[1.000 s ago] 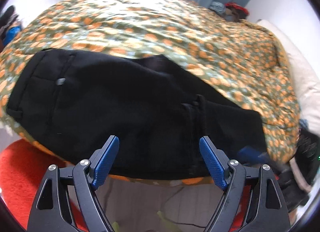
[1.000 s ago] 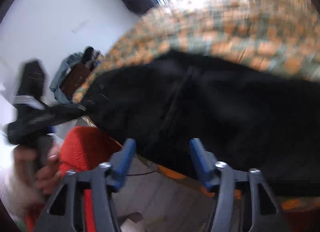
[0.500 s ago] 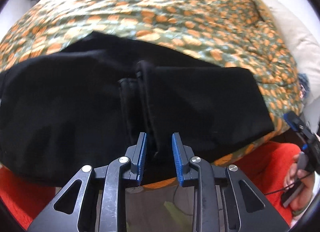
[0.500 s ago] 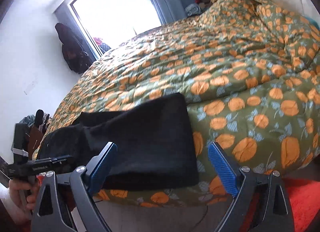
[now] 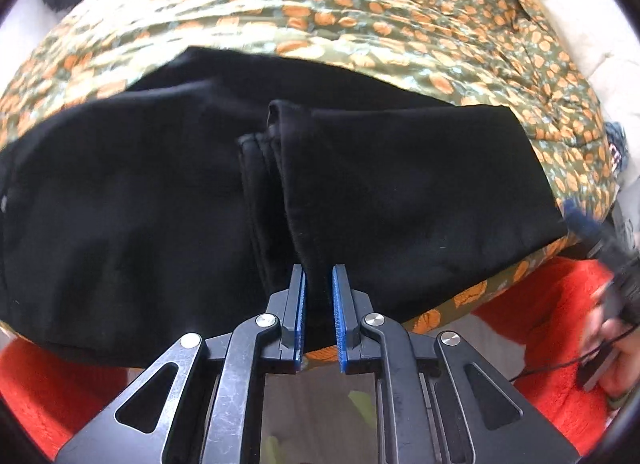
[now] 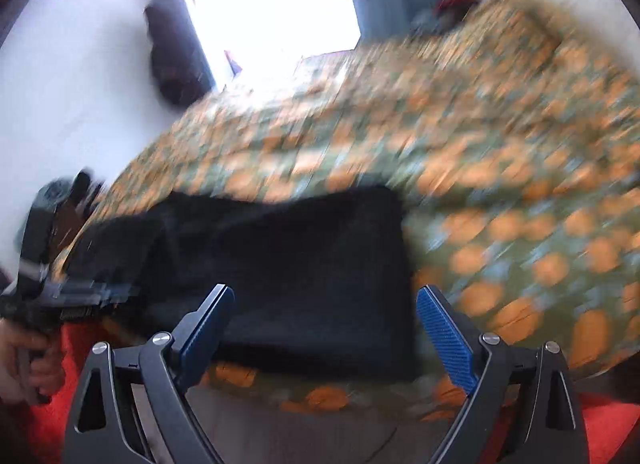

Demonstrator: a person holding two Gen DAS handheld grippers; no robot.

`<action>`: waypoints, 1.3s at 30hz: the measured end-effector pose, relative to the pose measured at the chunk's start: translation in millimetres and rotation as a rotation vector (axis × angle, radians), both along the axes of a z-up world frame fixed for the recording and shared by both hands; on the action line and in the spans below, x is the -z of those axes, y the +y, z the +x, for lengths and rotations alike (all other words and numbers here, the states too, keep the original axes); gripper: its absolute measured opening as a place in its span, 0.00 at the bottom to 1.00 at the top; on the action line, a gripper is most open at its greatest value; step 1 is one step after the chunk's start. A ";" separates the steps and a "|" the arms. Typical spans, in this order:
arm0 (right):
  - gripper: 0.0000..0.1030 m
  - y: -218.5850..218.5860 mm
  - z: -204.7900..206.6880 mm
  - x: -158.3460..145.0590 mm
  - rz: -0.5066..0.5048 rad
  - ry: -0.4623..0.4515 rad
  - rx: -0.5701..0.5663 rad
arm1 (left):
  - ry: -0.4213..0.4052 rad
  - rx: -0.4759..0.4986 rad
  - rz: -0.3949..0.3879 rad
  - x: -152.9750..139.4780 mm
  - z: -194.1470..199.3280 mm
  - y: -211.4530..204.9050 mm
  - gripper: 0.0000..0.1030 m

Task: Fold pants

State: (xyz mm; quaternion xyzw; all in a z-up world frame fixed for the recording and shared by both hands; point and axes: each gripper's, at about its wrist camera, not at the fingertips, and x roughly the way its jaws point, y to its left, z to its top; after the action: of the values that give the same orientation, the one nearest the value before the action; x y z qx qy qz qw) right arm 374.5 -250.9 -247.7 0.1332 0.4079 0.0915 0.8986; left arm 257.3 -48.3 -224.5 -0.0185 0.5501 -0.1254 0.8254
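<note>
Black pants lie folded across the near edge of a bed with an orange-flowered green duvet. A leg end is folded back over the middle, its hem running toward me. My left gripper is shut on the near edge of that folded leg end. In the blurred right wrist view, my right gripper is open and empty, just in front of the right end of the pants. The left gripper also shows in the right wrist view, at the left.
A red rug lies on the floor below the bed edge. A bright window and dark hanging clothes are beyond the bed. A cream pillow lies at the bed's right side.
My left gripper went from wide open to shut on the folded leg end. My right gripper swung from the middle of the pants to their right end and stays open.
</note>
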 end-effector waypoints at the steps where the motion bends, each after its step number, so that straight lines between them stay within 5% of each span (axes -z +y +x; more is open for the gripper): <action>1: 0.90 5.3 11.0 18.6 0.012 0.105 -0.039 | 0.000 0.000 0.005 0.4 -0.2 -1.3 0.11; 2: 0.84 9.7 19.9 35.4 -0.024 0.210 -0.040 | 0.001 0.005 0.011 0.3 -0.5 -2.4 0.12; 3: 0.82 8.7 20.6 32.7 -0.036 0.207 -0.022 | -0.001 0.007 0.014 -0.1 -1.0 -2.9 0.12; 10: 0.80 -7.3 55.9 -38.9 0.020 0.046 0.021 | -0.006 0.006 0.024 -2.4 -0.6 -3.7 0.15; 13: 0.80 -6.7 91.8 -27.2 0.016 0.101 -0.010 | -0.011 0.014 0.041 -3.3 -0.3 -7.0 0.15; 17: 0.79 -8.4 120.5 24.7 0.012 0.278 -0.017 | -0.015 0.028 0.053 -3.1 -0.3 -11.0 0.15; 25: 0.79 2.4 62.6 -30.3 0.009 0.070 -0.019 | -0.021 0.031 0.046 0.4 0.7 -9.5 0.16; 27: 0.80 10.4 45.2 -21.3 0.016 0.066 -0.031 | -0.024 0.031 0.041 0.7 0.2 -9.1 0.17; 30: 0.80 18.1 35.4 21.9 0.028 0.178 -0.036 | -0.041 0.032 0.024 -1.3 -2.1 -5.8 0.19; 33: 0.79 19.5 19.2 13.6 -0.005 0.079 -0.016 | -0.114 -0.004 -0.025 -18.2 -9.5 5.9 0.48; 35: 0.80 18.8 14.6 -3.1 -0.034 -0.015 -0.011 | -0.220 -0.063 -0.036 -35.4 -11.6 19.7 0.86; 39: 0.89 15.5 9.9 -15.8 -0.176 -0.130 0.055 | -0.325 -0.198 -0.009 -50.3 21.0 44.2 0.94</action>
State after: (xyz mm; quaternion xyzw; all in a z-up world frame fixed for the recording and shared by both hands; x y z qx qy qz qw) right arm 384.3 -235.4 -231.9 0.0586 0.3515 0.0390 0.9335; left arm 278.4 -4.1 -174.2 -0.0558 0.4046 -0.0474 0.9116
